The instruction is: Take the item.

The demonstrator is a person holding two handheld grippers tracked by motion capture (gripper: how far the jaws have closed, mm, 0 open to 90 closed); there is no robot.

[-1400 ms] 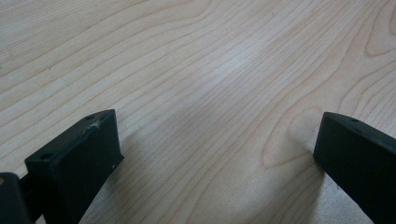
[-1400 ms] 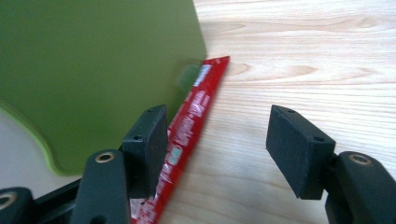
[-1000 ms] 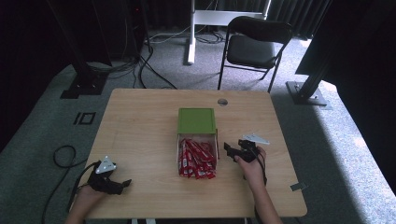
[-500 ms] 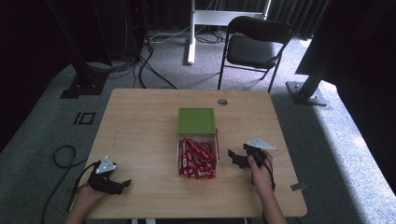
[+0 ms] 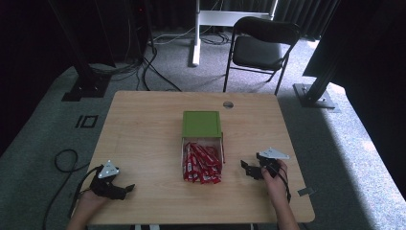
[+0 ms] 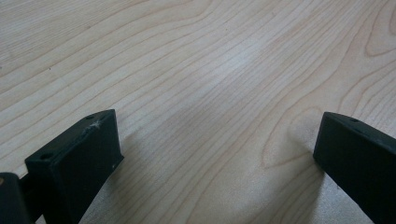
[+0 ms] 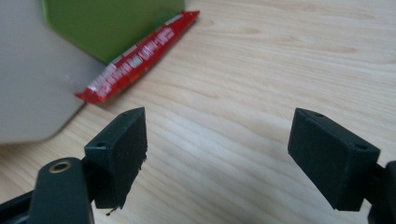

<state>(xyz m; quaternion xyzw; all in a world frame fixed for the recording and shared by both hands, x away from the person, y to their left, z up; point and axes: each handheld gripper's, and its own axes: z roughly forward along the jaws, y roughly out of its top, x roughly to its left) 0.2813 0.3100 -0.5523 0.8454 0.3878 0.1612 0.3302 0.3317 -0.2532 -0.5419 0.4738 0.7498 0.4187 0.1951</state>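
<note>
Right now a pale wooden tabletop [image 5: 143, 124] with rounded corners and a wavy grain is lying under both hands. Near its middle a small box [image 5: 202, 125] is sitting with its flat green lid tipped back toward the far side, and a heap of glossy red sachets [image 5: 202, 163] is filling its open near half. In the right gripper view one long red sachet [image 7: 140, 56] is lying flat on the wood beside the box's matte green wall and a smooth grey panel.

At the near left corner the left gripper [image 5: 119, 189], black with a grey three-cornered plate on top, is resting low over bare wood in the person's hand, its cable trailing off the edge to the carpet. Its blocky black fingers [image 6: 74, 161] are standing spread wide, with nothing but grain between them.

To the right of the sachets, near them but apart, the right gripper [image 5: 249, 168] is pointing left toward the box. Its fingers [image 7: 119, 149] are also spread wide and gripping nothing; the pad faces look rubbery and slightly frayed at the edges.

Beyond the far edge a black folding chair [image 5: 263, 45] is standing on grey carpet.
</note>
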